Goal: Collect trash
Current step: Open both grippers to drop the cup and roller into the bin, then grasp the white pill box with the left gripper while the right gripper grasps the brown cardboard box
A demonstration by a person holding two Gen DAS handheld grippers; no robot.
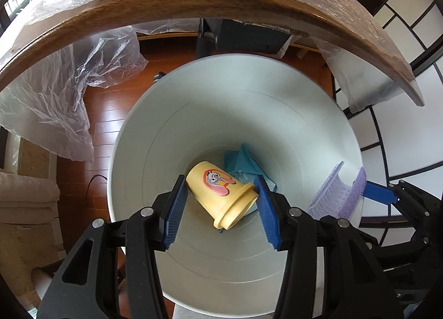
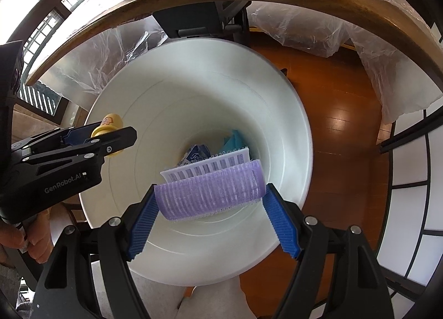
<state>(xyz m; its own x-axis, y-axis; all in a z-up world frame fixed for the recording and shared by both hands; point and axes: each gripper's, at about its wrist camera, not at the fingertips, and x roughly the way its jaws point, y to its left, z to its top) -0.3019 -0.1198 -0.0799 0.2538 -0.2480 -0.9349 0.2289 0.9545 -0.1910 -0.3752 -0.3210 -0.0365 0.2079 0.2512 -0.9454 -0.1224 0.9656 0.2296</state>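
left gripper (image 1: 221,202): clamps yellow cup (image 1: 221,197) end to end, base on one pad, rim on the other; jaws at middling width.
right gripper (image 2: 210,205): clamps purple roller (image 2: 209,188) by its two ends, white comb piece (image 2: 205,165) riding behind it; jaws at middling width.
key relation: both items hang right over the open mouth of the white bin (image 1: 277,103), so the drop is straight down; neither hand needs to travel sideways.
axes: cup lies on its side, long axis across the jaws; roller long axis also spans jaw to jaw.
nearer hand: about equal; the grippers sit side by side over the bin, left one toward the near-left rim as seen from the right wrist.
bin contents: blue wrappers (image 1: 246,165) at the bottom, well below both items.
step: judged release, both items still to let go.
surface: bin on a reddish wood floor (image 2: 332,103).
room: wood table edge (image 1: 193,0) under clear plastic sheet (image 1: 55,92) above the bin; paned screen wall on the right.
risk: roller's bristles may cling to the ribbed pads.
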